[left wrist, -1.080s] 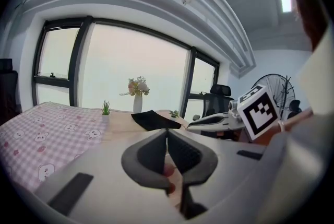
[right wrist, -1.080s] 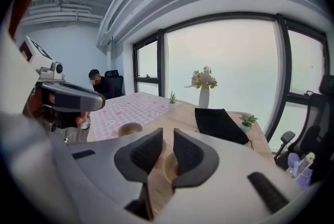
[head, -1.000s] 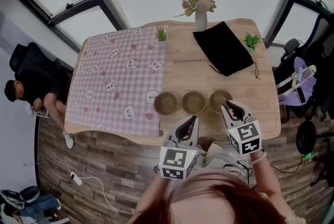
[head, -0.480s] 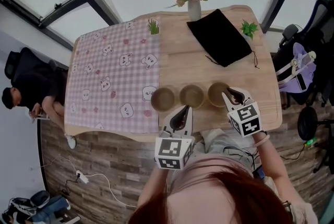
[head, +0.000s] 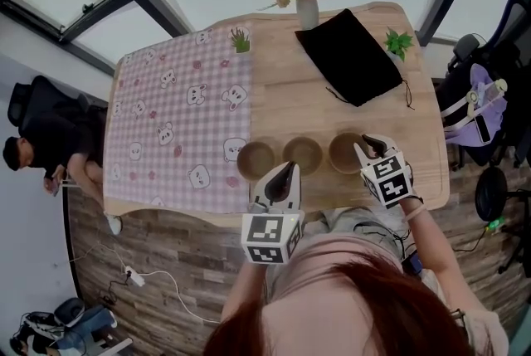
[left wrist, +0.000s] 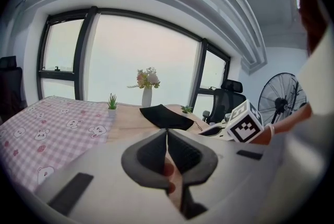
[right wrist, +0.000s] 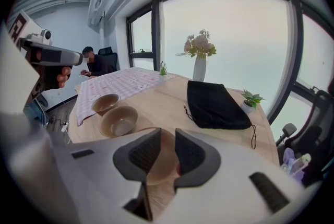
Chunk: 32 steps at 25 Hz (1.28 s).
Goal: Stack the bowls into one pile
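Wooden table (head: 282, 109), three round tan bowls (head: 303, 153); left tongs (head: 289, 168) closed empty, right tongs (head: 365, 146) slightly parted over rightmost bowl (head: 343, 152).

The bowl (right wrist: 163, 164) nearest the black pouch (right wrist: 216, 105) is largely hidden behind the right gripper (right wrist: 168, 130). The left gripper (left wrist: 167, 133) blocks the tabletop (left wrist: 128, 119) short of that pouch.

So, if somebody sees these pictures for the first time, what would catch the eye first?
The three brown bowls in a row near the wooden table's front edge, with the left gripper and right gripper close by. Next, the pink bear-print cloth over the table's left half, and the black drawstring bag beside the vase of flowers at the far side.
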Each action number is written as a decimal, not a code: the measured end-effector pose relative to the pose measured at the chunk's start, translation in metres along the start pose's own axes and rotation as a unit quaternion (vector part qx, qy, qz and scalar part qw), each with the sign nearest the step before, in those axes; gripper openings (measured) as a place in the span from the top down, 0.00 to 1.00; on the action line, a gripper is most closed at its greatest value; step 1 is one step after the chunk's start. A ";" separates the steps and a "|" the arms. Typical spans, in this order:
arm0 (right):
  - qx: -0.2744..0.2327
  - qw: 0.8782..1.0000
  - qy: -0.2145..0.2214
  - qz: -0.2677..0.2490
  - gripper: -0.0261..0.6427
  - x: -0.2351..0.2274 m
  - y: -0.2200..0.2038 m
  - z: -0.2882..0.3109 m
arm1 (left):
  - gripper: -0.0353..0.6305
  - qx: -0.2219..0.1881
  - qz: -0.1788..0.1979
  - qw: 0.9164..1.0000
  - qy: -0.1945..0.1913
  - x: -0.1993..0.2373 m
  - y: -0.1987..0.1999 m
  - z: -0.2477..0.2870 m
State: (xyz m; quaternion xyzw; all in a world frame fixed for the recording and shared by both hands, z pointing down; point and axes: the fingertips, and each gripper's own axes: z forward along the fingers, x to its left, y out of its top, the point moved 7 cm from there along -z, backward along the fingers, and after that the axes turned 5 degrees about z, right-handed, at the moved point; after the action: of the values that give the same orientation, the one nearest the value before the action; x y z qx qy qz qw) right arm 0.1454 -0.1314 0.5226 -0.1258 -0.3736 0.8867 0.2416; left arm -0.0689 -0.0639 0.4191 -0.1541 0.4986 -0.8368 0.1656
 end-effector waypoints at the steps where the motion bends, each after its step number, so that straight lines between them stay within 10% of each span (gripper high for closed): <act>1: 0.005 1.000 0.002 0.000 0.84 -0.002 -0.002 0.003 | 0.93 0.002 -0.001 1.000 0.002 0.000 0.000 0.002; 32: 0.086 0.992 0.077 0.046 0.92 -0.043 -0.037 0.062 | 0.93 0.043 -0.047 0.994 0.089 -0.001 0.000 0.029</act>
State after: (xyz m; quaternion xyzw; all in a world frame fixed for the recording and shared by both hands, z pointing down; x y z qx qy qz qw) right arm 0.1689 -0.1688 0.5944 -0.1897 -0.2698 0.9135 0.2384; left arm -0.0561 -0.0865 0.4321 -0.0947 0.4668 -0.8749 0.0878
